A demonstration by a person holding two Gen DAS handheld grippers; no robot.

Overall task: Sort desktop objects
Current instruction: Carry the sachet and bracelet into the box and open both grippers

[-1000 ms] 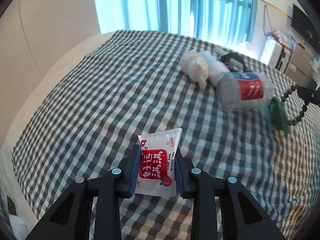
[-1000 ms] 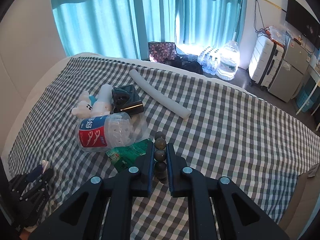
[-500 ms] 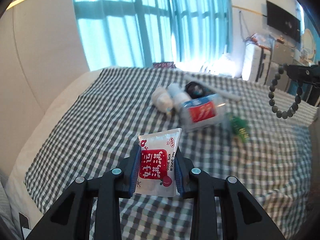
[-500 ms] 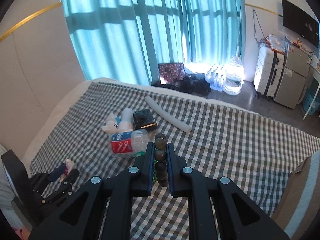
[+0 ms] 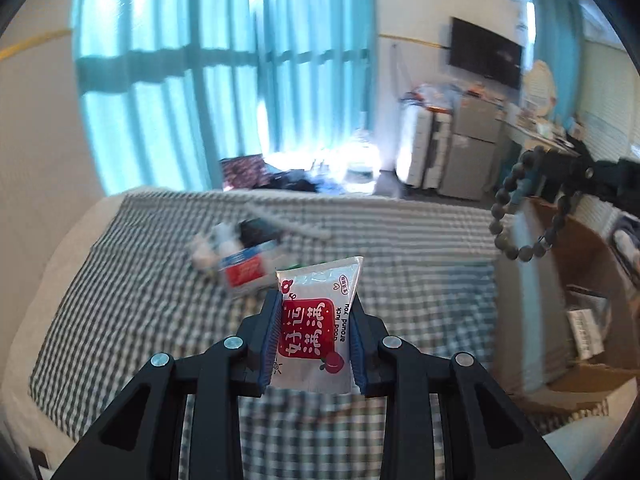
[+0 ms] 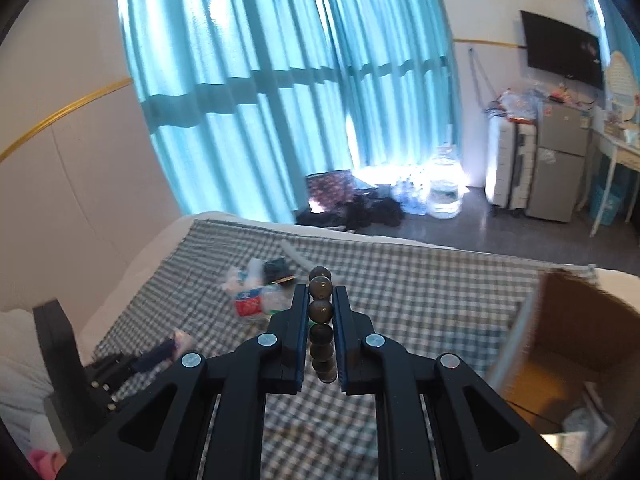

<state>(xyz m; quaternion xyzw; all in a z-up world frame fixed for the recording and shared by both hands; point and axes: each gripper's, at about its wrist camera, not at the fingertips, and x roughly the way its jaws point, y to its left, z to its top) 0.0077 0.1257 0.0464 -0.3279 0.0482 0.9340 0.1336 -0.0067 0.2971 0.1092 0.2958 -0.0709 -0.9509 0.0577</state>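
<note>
My left claw (image 5: 314, 334) pinches a white sachet (image 5: 318, 320) upright above the checked bed (image 5: 140, 300). My right claw (image 6: 320, 320) is clamped on a bead bracelet (image 6: 320, 312). Farther off, a bottle (image 6: 256, 300) lies on the bed; a cardboard box (image 6: 568, 340) stands right.

Both hand-held grippers raised; cardboard box (image 6: 568, 344) now in view.

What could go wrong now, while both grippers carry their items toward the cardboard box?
1. The bead bracelet hangs loose from the right gripper, held by only a few beads; a swing might pull it free.
2. The left gripper pinches the snack packet by its sides; the smooth wrapper may slip.
3. The cardboard box rim could catch the dangling loop.
</note>
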